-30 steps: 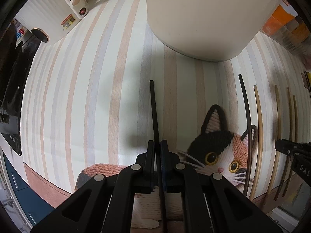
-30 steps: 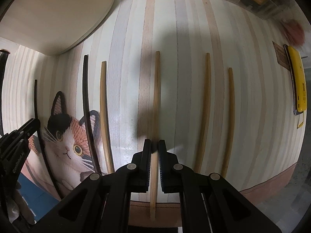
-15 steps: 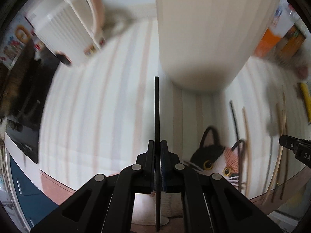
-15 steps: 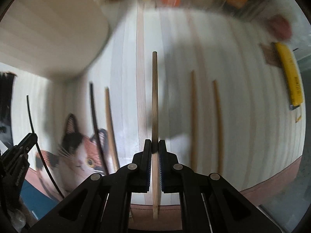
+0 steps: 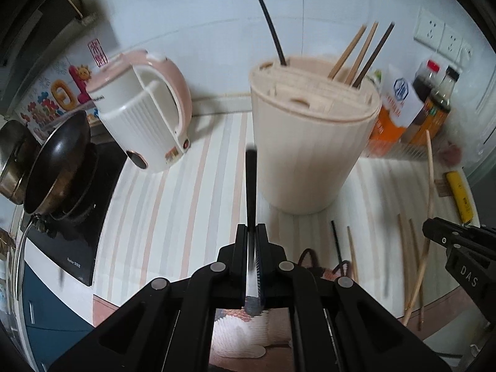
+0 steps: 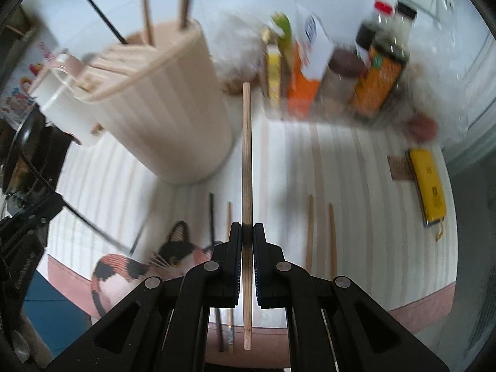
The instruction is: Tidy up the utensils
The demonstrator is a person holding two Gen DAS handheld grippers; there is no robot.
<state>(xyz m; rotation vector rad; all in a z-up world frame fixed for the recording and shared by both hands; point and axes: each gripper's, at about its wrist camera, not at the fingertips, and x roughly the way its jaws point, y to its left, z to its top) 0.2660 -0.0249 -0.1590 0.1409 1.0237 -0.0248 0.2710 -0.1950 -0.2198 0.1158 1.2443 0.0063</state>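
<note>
My left gripper (image 5: 251, 227) is shut on a black chopstick (image 5: 250, 183), held up off the striped counter and pointing at the cream utensil holder (image 5: 310, 155). My right gripper (image 6: 247, 225) is shut on a wooden chopstick (image 6: 246, 155), also lifted, just right of the utensil holder (image 6: 173, 105). Several chopsticks stand in the holder's slots (image 5: 359, 52). On the counter lie a black and a wooden chopstick (image 6: 229, 217) by the cat mat (image 6: 130, 272) and two wooden ones (image 6: 321, 232). The right gripper (image 5: 458, 248) shows at the left view's right edge.
A pink-and-white kettle (image 5: 145, 114) and a wok (image 5: 59, 164) on a black cooktop sit left. Sauce bottles and cartons (image 6: 341, 71) line the back wall. A yellow lighter (image 6: 429, 186) lies at the right. The counter's front edge (image 6: 418, 307) is close below.
Both grippers rose off the counter with their chopsticks and tilted up, so the holder's top, kettle and back wall came into view.
</note>
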